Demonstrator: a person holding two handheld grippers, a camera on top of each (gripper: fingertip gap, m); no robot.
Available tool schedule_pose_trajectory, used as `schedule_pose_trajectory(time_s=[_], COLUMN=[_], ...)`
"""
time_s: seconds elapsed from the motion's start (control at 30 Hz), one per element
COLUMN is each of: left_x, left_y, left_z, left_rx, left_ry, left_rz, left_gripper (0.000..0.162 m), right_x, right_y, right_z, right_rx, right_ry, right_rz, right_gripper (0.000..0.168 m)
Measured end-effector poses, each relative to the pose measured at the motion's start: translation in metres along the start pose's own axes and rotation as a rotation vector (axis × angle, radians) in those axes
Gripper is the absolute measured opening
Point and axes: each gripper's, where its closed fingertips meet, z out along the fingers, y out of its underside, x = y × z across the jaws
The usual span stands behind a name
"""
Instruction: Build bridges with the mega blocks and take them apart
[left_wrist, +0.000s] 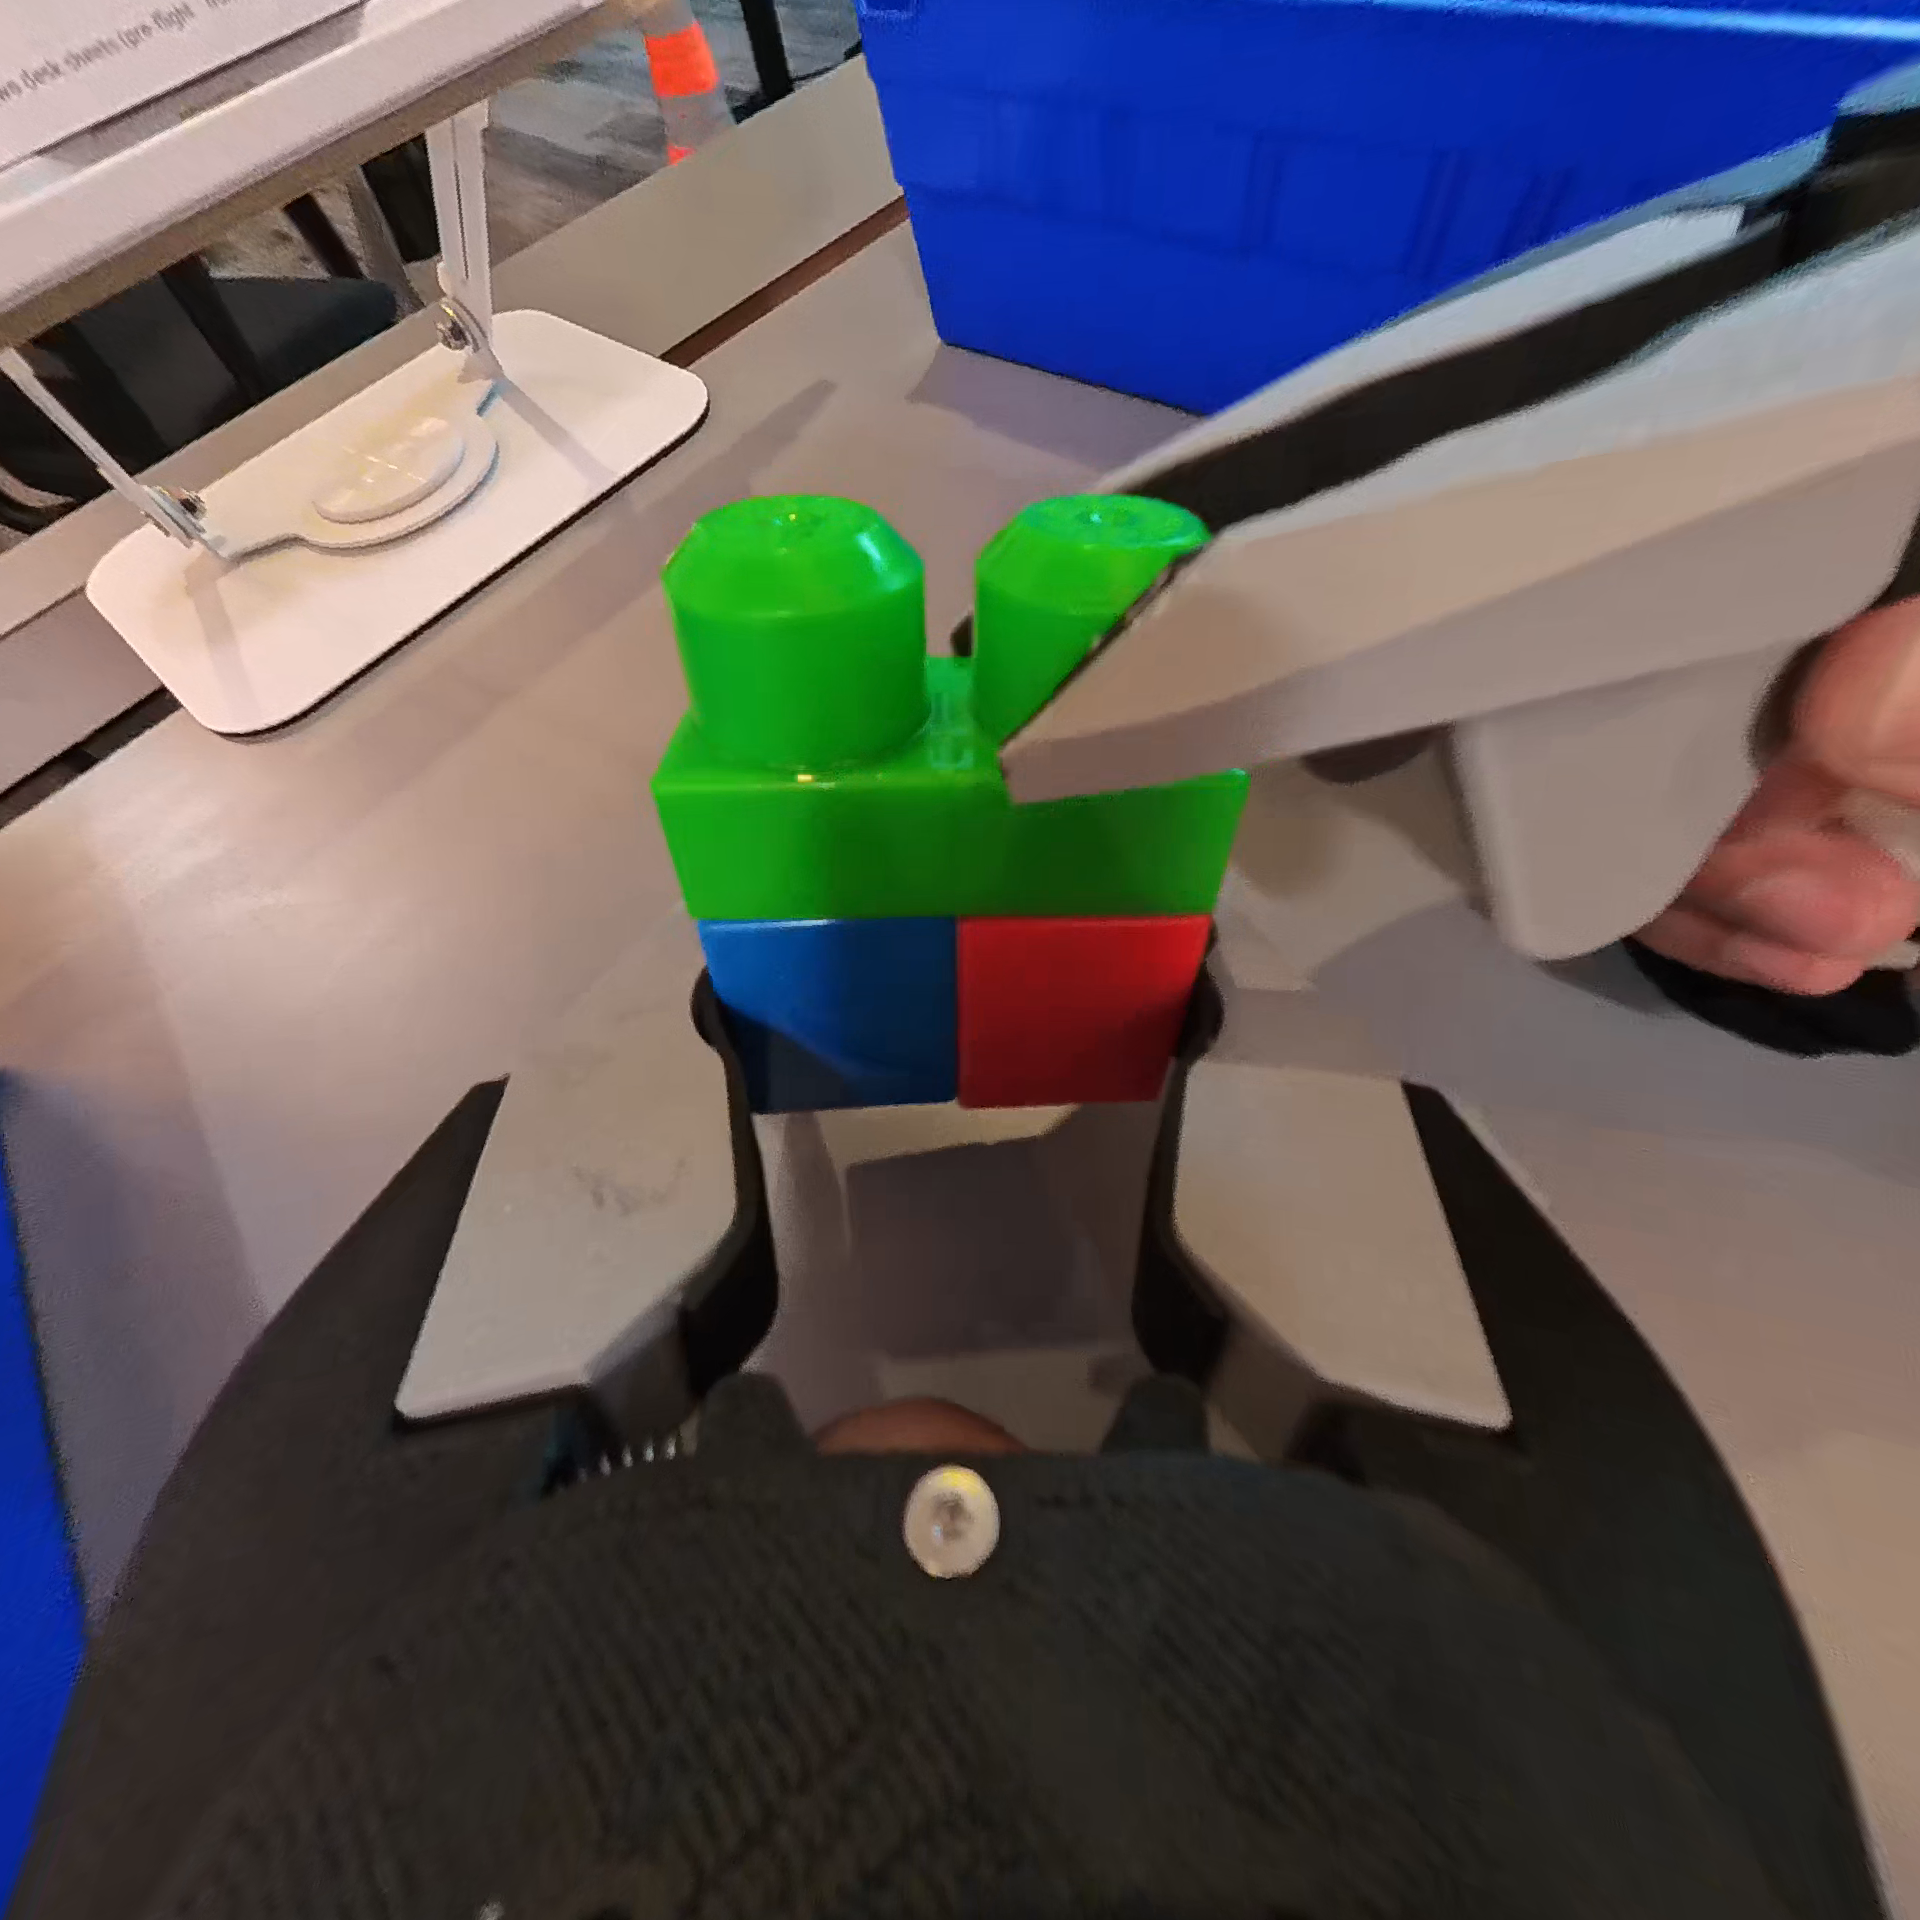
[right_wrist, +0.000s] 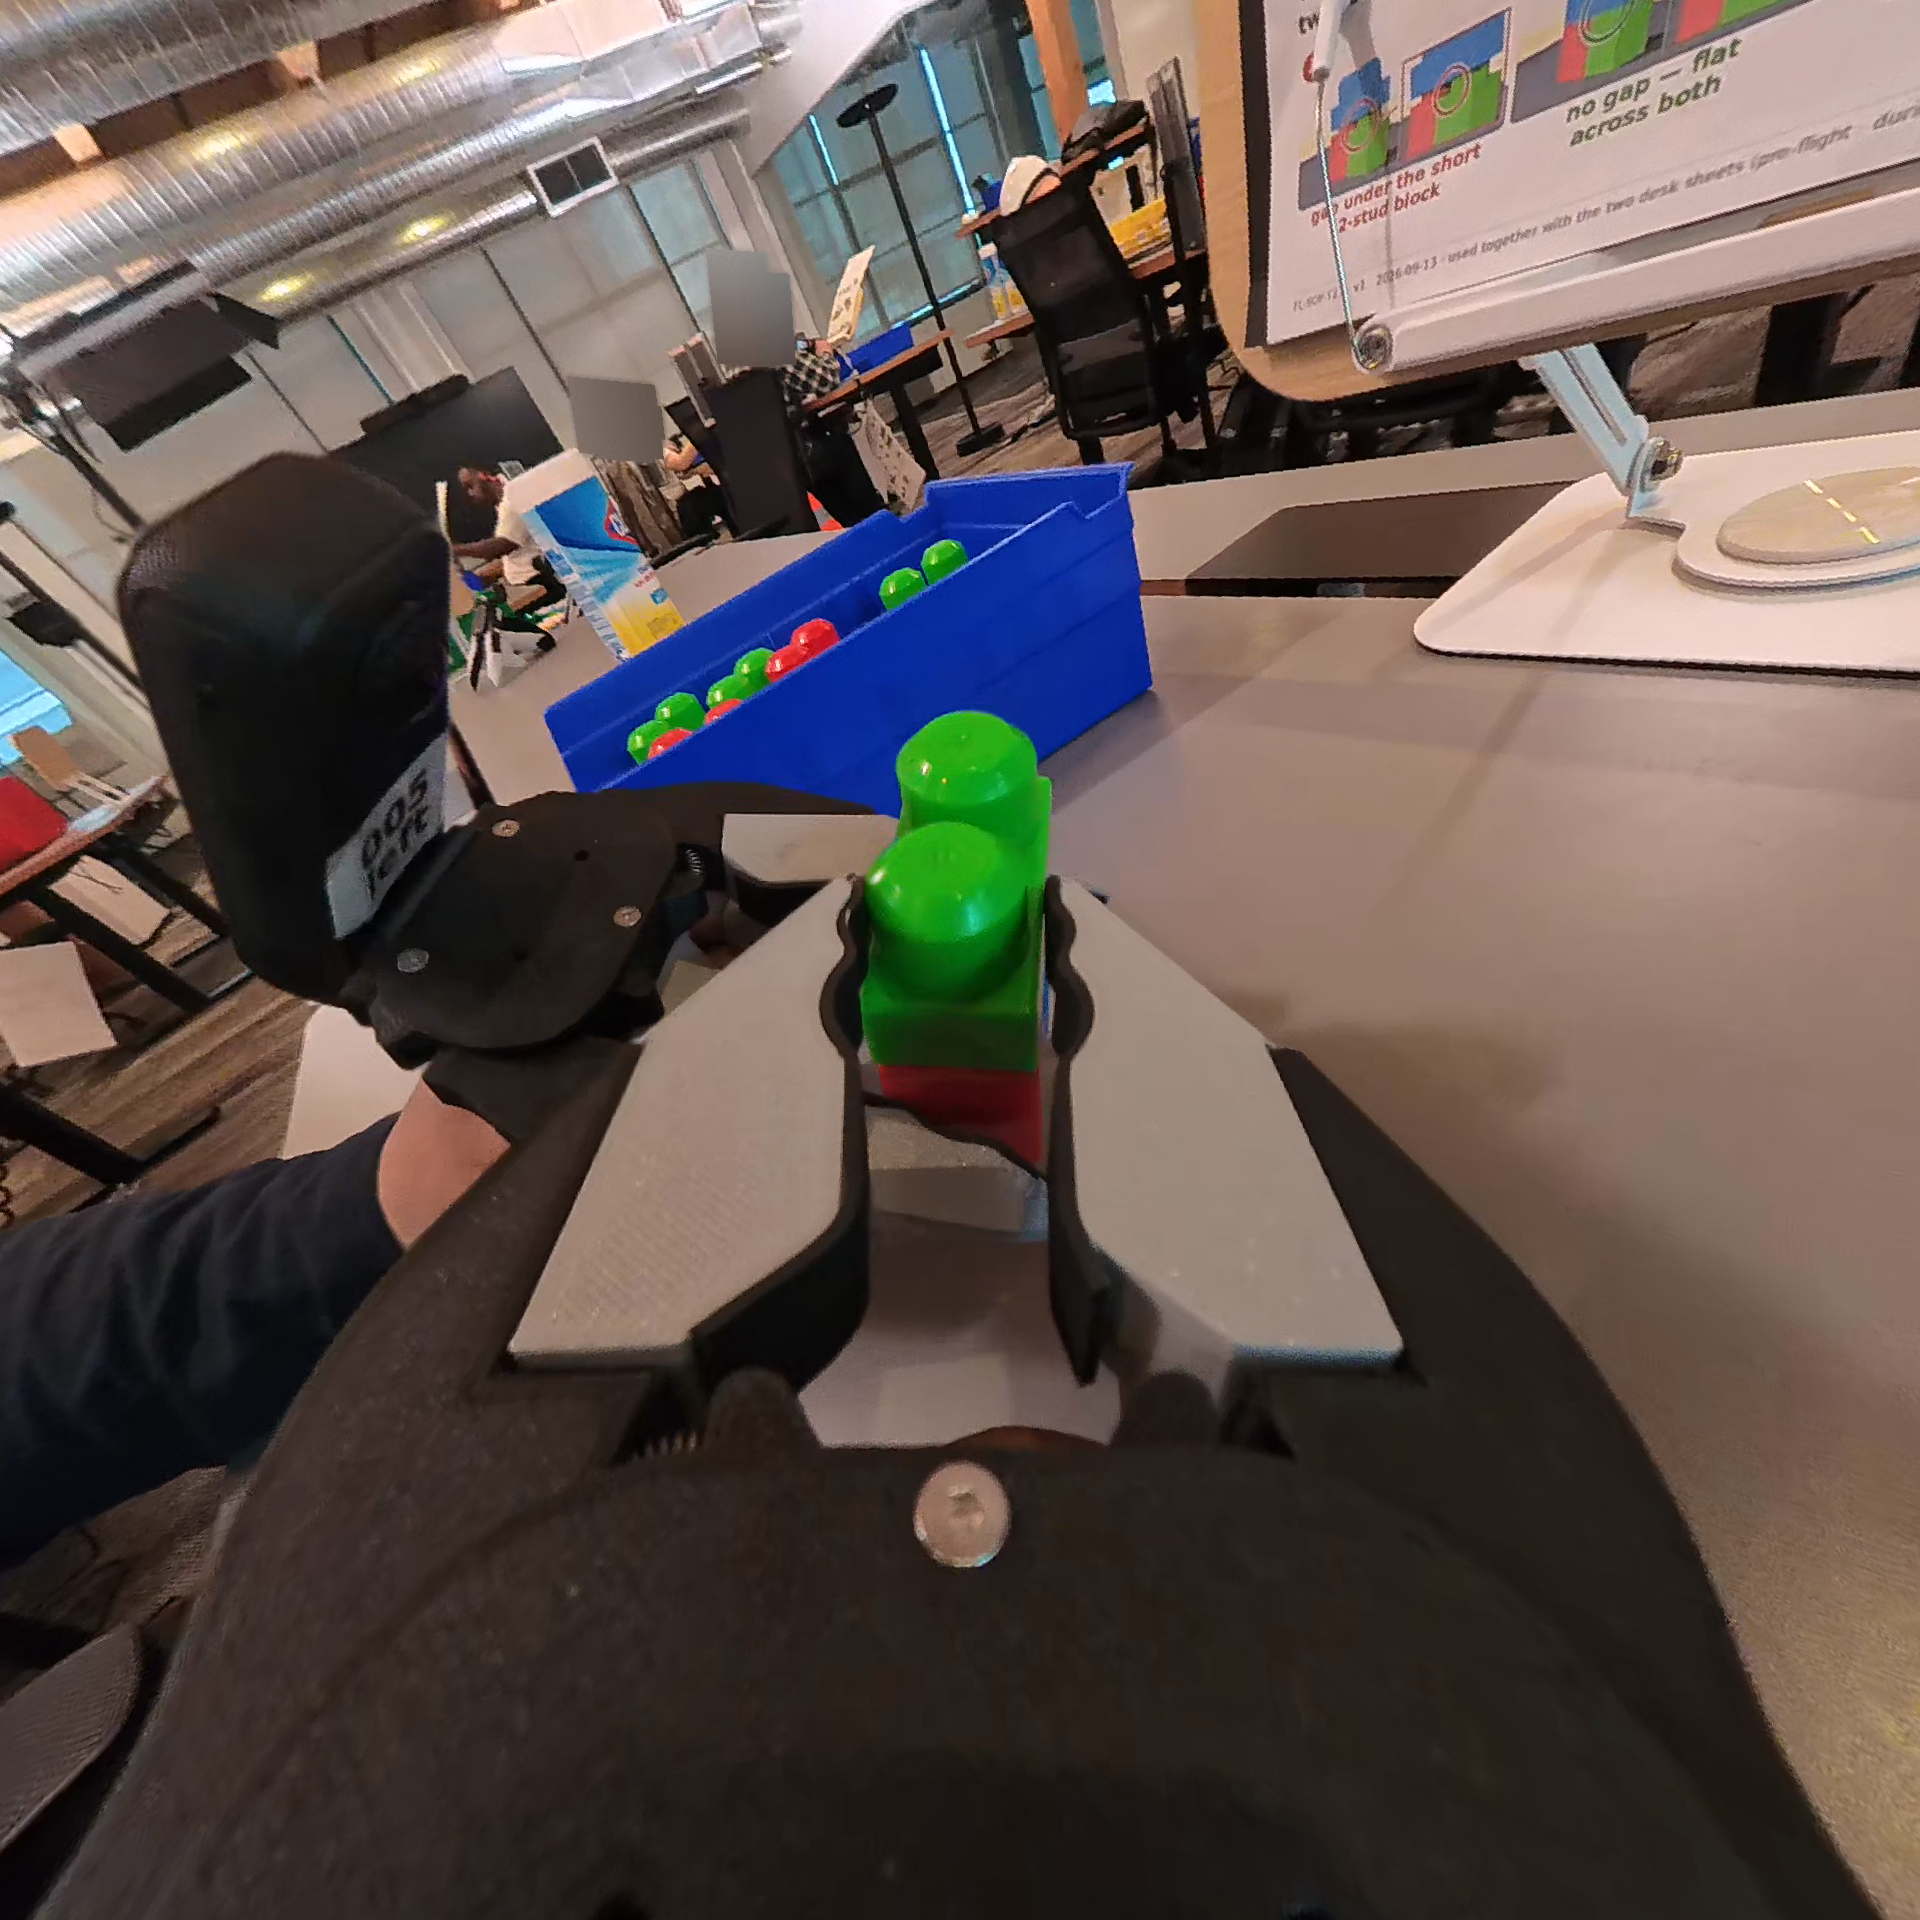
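A green two-stud block sits on a blue block and a red block, forming a small stack just above the grey table. My left gripper is shut on the blue and red blocks from both sides. My right gripper comes in from the right and clamps the green block. In the right wrist view my right gripper is shut on the green block, with the red block under it. The blue block is mostly hidden there.
A blue bin with several green and red blocks stands behind the stack; it also shows in the left wrist view. A white stand holding a printed sheet stands at the back, and also shows in the right wrist view. Some 6 cm of space lies between my two pairs of fingers.
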Motion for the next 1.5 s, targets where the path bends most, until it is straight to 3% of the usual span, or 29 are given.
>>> schedule_pose_trajectory(time_s=[0.17, 0.33, 0.47, 0.73, 0.93, 1.07, 1.2, 1.33, 1.5], left_x=[0.002, 0.014, 0.016, 0.026, 0.019, 0.010, 0.015, 0.023, 0.026], left_y=[0.002, 0.002, 0.005, 0.009, 0.013, 0.016, 0.018, 0.015, 0.012], left_z=[0.002, 0.004, 0.005, 0.000, 0.004, 0.006, 0.008, 0.005, 0.002], left_rx=[-0.024, -0.052, -0.065, -0.056, -0.101, -0.138, -0.128, -0.091, -0.059], left_ry=[-0.049, -0.057, -0.046, 0.105, 0.009, -0.108, -0.042, 0.070, 0.129], left_rz=[0.076, 0.161, 0.167, 0.129, 0.180, 0.263, 0.212, 0.125, 0.101], left_gripper=[0.084, 0.085, 0.084, 0.084, 0.085, 0.084, 0.084, 0.084, 0.084], right_x=[0.001, 0.006, 0.007, 0.003, 0.007, 0.010, 0.013, 0.007, 0.003], right_y=[0.010, 0.019, 0.023, 0.029, 0.029, 0.031, 0.034, 0.030, 0.029], right_z=[0.004, 0.007, 0.007, 0.005, 0.006, 0.007, 0.007, 0.007, 0.007], right_rx=[-0.073, -0.120, -0.168, -0.211, -0.199, -0.177, -0.183, -0.212, -0.213], right_ry=[-0.014, 0.033, 0.054, -0.016, 0.043, 0.015, -0.012, 0.015, -0.008], right_rz=[0.045, -0.002, -0.053, -0.048, -0.029, 0.104, 0.143, -0.039, -0.070], right_gripper=[0.045, 0.034, 0.034, 0.034, 0.033, 0.033, 0.033, 0.034, 0.034])
